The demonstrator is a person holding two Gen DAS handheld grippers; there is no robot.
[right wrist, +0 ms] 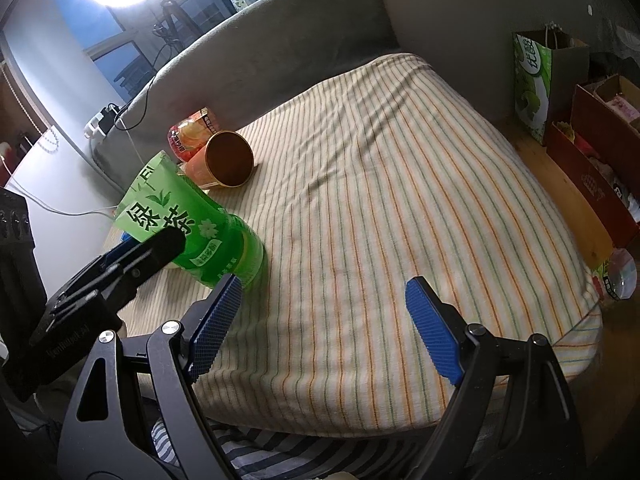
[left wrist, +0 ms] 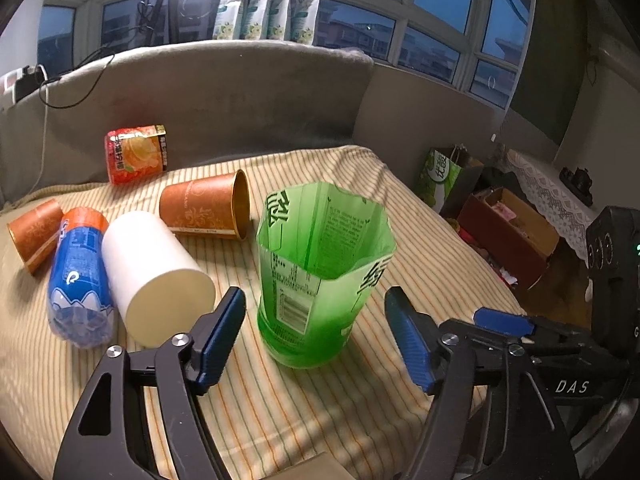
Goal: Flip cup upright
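Note:
A green cut-bottle cup (left wrist: pixel 320 276) stands upright on the striped cloth, its open mouth up; it also shows in the right wrist view (right wrist: pixel 192 228). My left gripper (left wrist: pixel 316 340) is open, its fingers either side of the cup's base without touching. My right gripper (right wrist: pixel 324 328) is open and empty over bare cloth, to the right of the green cup. A brown paper cup (left wrist: pixel 206 206) lies on its side behind, mouth facing right; it shows in the right wrist view (right wrist: pixel 228 158) too.
A white cylinder (left wrist: pixel 156 276), a blue bottle-cup (left wrist: pixel 80 280) and another brown cup (left wrist: pixel 34 234) lie on their sides at left. An orange carton cup (left wrist: pixel 136 154) stands at the back. Grey sofa back (left wrist: pixel 240 92) behind. Boxes and a green bag (right wrist: pixel 536 84) stand right of the cloth's edge.

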